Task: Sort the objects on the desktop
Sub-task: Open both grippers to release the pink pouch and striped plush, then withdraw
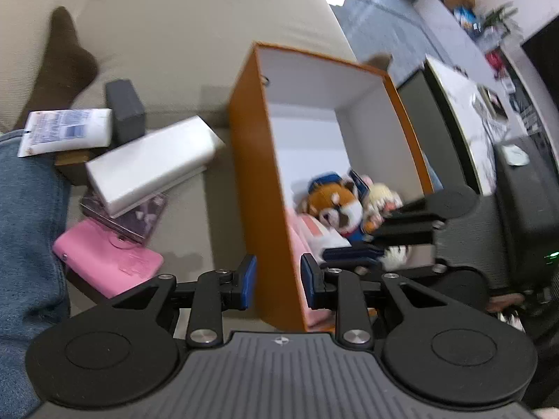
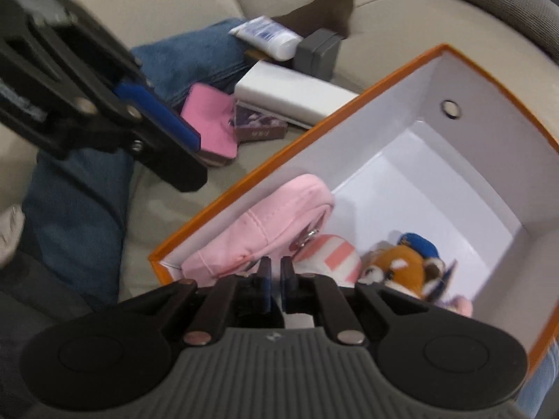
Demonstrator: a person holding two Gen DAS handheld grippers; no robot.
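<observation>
The left gripper [image 1: 277, 281] is partly open and empty, its fingers astride the orange box [image 1: 244, 160] wall. The white case [image 1: 153, 160] lies beyond its left finger, long axis slanting, nearer this hand. The right gripper [image 2: 276, 284] is closed, empty, above the box.

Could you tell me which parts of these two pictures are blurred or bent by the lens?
Left wrist view: the white box and plush toy are smeared by motion, and the orange box bulges from fisheye bending. Right wrist view: the left gripper is blurred at upper left, while the plush toy stays fairly sharp.
</observation>
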